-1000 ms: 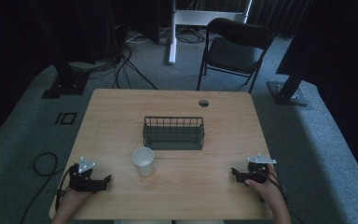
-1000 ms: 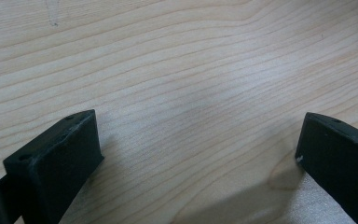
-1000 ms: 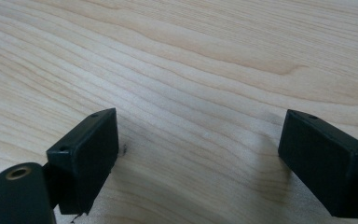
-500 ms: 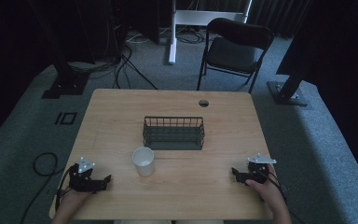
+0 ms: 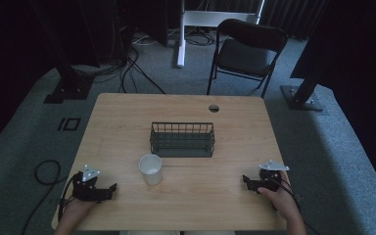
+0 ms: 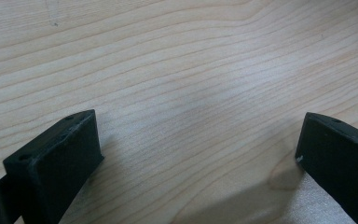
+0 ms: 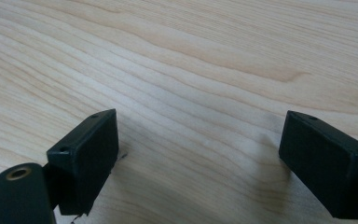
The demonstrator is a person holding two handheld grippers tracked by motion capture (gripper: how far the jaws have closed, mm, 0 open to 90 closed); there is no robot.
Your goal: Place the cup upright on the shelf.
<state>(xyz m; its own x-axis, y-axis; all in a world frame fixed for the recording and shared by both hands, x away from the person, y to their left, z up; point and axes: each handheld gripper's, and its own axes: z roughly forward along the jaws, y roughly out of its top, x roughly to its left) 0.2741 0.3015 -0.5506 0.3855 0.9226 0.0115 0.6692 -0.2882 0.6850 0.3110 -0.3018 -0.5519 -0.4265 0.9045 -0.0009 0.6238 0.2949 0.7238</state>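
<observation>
A white cup [image 5: 151,169] stands upright on the wooden table [image 5: 186,105], just in front of a dark wire basket [image 5: 182,139] at the middle. My left gripper [image 5: 111,188] rests on the table near the front left corner, to the left of the cup, jaws pointing right. Its own view shows the jaws wide apart over bare wood [image 6: 196,107], nothing between them. My right gripper [image 5: 245,180] rests near the front right edge, jaws pointing left. Its jaws also stand open over bare wood [image 7: 200,116].
A round cable hole [image 5: 214,108] lies near the table's far edge. A black folding chair [image 5: 245,51] stands beyond the table. Cables [image 5: 44,171] trail on the grey floor at the left, and dark stand bases [image 5: 301,98] sit at both sides.
</observation>
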